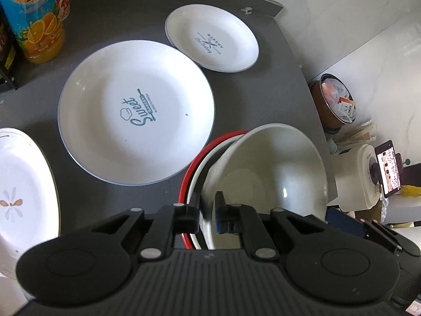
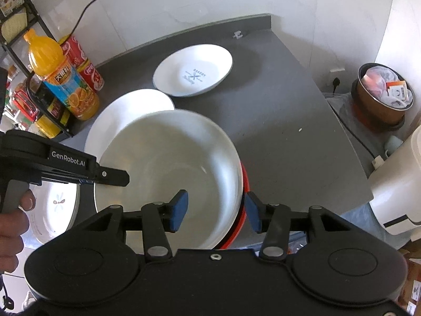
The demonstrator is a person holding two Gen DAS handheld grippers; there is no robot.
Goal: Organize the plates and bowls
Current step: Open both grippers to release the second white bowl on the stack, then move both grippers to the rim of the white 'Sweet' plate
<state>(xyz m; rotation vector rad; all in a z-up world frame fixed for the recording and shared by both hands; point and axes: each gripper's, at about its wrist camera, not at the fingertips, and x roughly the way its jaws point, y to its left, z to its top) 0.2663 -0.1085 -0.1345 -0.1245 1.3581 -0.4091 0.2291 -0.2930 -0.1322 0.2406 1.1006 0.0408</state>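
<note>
The left claw [image 1: 208,216] is pinching the near rim of the white bowl [image 1: 271,168], jaws almost closed on it. The right claw [image 2: 217,212] is standing wide open astride the bowl's right rim, apparently not touching. The bowl is tilting over a red-rimmed dish [image 1: 194,163], mouth facing right and upward, beside the big plate [image 1: 136,110] on the counter [image 1: 276,92].

The white bowl [image 1: 271,168] hides most of the red-rimmed dish [image 1: 194,163] beneath.
</note>
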